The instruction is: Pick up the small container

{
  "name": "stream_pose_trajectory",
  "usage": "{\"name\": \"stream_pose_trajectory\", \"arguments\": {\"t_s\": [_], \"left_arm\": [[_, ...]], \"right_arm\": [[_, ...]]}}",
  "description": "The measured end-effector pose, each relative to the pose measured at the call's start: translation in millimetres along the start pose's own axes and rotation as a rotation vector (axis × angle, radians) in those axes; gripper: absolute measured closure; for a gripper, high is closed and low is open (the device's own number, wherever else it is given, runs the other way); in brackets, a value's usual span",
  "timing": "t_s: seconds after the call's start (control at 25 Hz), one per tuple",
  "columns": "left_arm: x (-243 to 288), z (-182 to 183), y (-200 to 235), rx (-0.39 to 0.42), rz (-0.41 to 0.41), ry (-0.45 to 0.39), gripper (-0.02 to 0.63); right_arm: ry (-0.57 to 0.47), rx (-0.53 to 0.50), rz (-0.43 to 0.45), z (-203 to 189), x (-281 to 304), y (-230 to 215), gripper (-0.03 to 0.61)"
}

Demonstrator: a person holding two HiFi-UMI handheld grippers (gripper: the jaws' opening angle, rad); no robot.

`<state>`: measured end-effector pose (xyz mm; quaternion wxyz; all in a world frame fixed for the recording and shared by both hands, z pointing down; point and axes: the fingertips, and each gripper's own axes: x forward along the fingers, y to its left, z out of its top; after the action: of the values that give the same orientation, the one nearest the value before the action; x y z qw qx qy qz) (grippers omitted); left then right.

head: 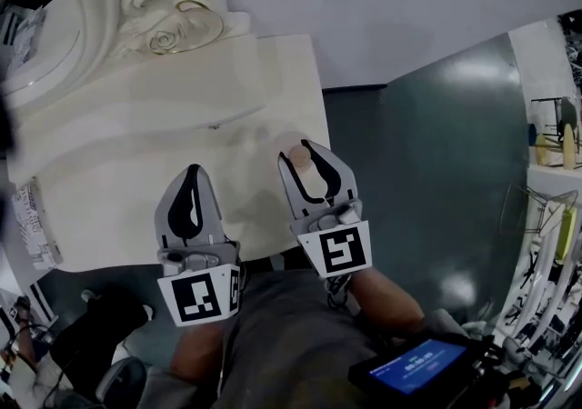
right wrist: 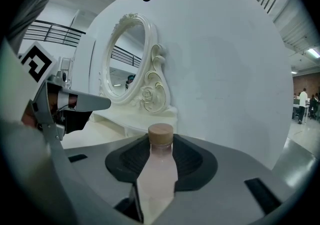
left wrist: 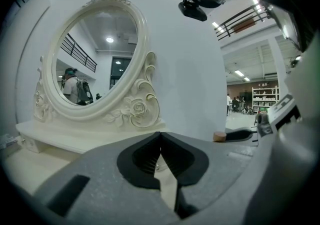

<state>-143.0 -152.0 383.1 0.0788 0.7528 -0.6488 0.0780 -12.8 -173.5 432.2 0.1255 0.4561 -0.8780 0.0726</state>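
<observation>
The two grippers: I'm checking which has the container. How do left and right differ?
The left gripper has its fingers tip to tip with nothing between; the right gripper has its fingers shut on the small container, a pale pink bottle with a tan cap. In the head view the right gripper reaches farther from the person than the left gripper. Both are grey with black lining.

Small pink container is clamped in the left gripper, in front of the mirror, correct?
No. The small pink container is clamped in the right gripper, not the left gripper. The right gripper view shows it, in front of the mirror.
</observation>
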Motion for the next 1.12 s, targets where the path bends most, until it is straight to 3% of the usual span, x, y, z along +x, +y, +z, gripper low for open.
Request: {"name": "stream_pose_trajectory", "arguments": {"t_s": [1.12], "left_arm": [[-59, 103, 19, 0.085, 0.074, -0.226, 0.600]], "right_arm": [[-0.210, -0.093, -0.025, 145, -48, 7, 0.434]]}}
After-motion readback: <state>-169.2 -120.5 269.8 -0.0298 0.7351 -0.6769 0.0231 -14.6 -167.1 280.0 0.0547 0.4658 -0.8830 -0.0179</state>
